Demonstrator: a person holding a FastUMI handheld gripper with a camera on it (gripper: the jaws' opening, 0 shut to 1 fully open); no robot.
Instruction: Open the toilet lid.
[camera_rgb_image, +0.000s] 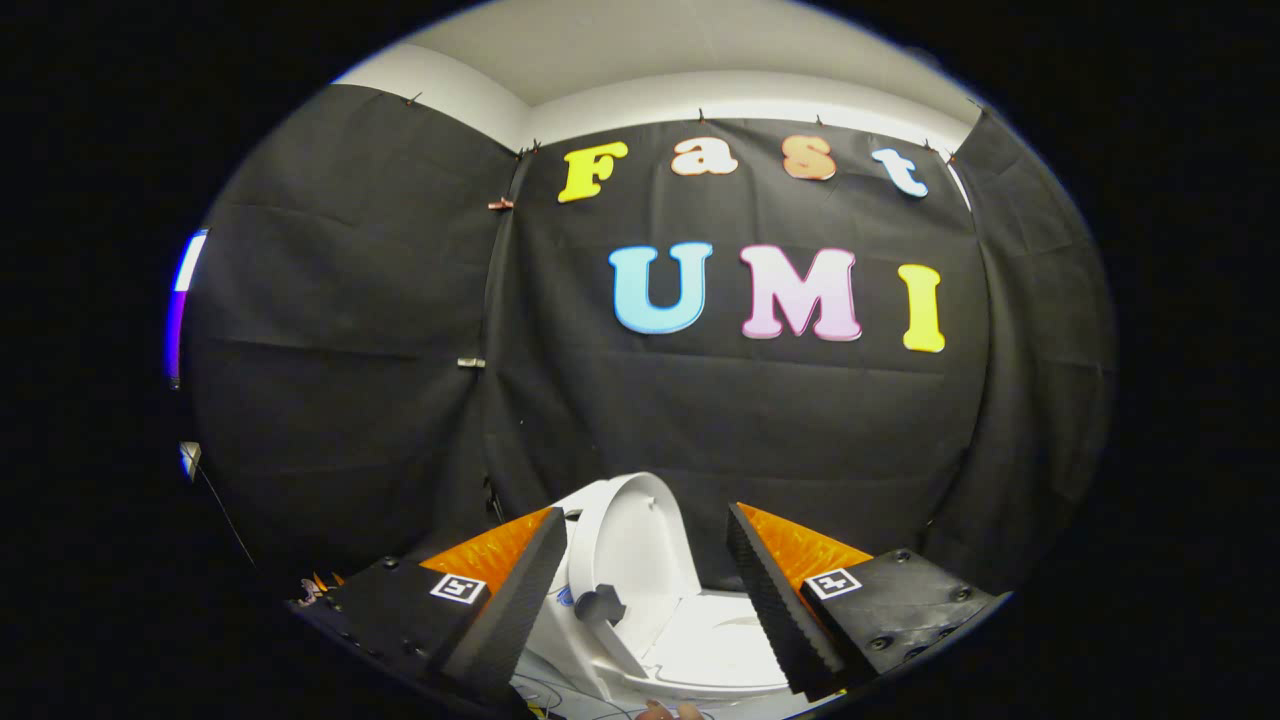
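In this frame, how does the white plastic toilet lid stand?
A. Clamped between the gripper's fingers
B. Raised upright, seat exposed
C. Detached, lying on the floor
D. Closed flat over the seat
B: the white plastic toilet lid stands upright behind the exposed white seat, seen between the spread fingers of the open gripper, which hold nothing.

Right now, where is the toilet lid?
In the gripper view, the toilet lid stands raised between the open hand-held gripper fingers, above the toilet seat.
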